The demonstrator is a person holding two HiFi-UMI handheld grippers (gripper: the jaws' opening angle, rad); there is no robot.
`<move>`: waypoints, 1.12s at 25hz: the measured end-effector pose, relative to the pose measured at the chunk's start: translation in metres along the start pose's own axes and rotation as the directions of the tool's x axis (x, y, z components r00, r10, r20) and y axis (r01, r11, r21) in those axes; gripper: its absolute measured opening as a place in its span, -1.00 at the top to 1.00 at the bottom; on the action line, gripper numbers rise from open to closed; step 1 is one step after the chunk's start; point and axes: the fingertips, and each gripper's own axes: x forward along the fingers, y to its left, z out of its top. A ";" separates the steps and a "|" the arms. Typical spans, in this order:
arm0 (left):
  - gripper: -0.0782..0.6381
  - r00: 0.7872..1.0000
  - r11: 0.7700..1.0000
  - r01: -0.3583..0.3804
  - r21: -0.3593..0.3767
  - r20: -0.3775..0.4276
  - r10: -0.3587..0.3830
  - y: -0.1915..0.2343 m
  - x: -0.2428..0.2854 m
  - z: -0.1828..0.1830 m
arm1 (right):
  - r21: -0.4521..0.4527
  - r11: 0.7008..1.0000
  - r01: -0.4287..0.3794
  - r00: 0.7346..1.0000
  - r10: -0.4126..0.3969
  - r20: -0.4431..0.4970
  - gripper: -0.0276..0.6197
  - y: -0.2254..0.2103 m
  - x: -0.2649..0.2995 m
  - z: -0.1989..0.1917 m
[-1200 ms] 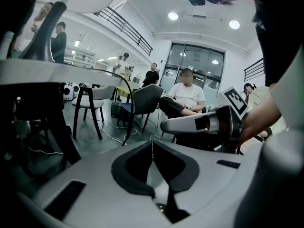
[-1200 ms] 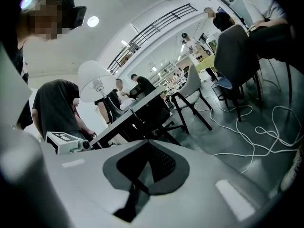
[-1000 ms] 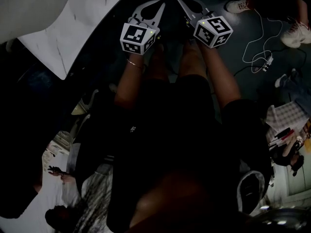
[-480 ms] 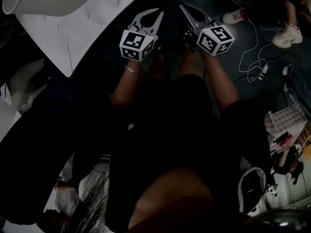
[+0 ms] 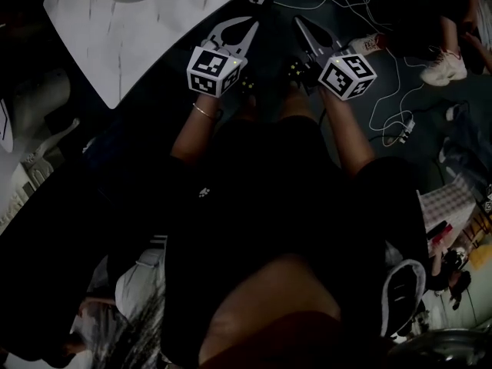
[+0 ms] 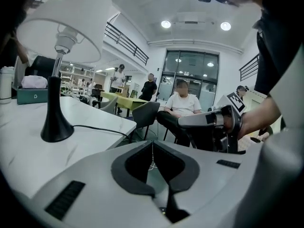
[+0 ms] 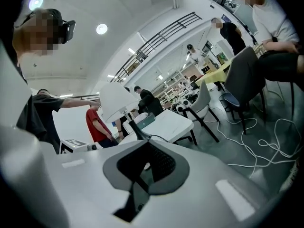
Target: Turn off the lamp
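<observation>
both tools are closed and empty: the left tool [image 6: 152, 145] and right tool [image 7: 142, 148] hang side by side over open floor [image 5: 419, 152], just off the desk [image 5: 131, 44] edge. the lamp [image 6: 53, 108] stands on the desk, ahead-left of the tools, well apart. a dark chair [image 6: 142, 115] sits beyond the desk's corner.

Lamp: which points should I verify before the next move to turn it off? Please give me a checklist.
1. The lamp stands upright on the table: ok.
2. The left tongs are shut and empty: ok.
3. The right tongs are shut and empty: ok.
4. Tongs within touch of the lamp: not ok, both are apart from it.
5. Is the lamp lit: cannot tell.
6. The cord is clear of the tongs: ok.
</observation>
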 end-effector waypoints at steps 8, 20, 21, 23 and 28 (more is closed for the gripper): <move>0.75 0.999 1.000 0.019 0.001 0.040 -0.019 -0.017 -0.019 0.016 | -0.042 0.998 -0.046 0.999 0.046 -0.002 0.91 0.032 -0.009 0.015; 0.75 0.996 0.998 0.039 0.048 0.074 -0.042 -0.022 -0.048 0.022 | -0.103 0.991 -0.086 0.993 0.094 0.077 0.91 0.075 -0.021 0.017; 0.75 0.996 0.998 0.040 0.056 0.080 -0.044 -0.022 -0.051 0.024 | -0.101 0.991 -0.083 0.992 0.091 0.082 0.91 0.076 -0.023 0.017; 0.75 0.995 0.997 0.031 0.069 0.096 -0.037 -0.023 -0.056 0.030 | -0.104 0.991 -0.080 0.992 0.089 0.088 0.91 0.080 -0.026 0.016; 0.75 0.992 0.996 0.024 0.084 0.121 -0.034 -0.026 -0.068 0.036 | -0.111 0.991 -0.073 0.990 0.085 0.108 0.91 0.088 -0.035 0.013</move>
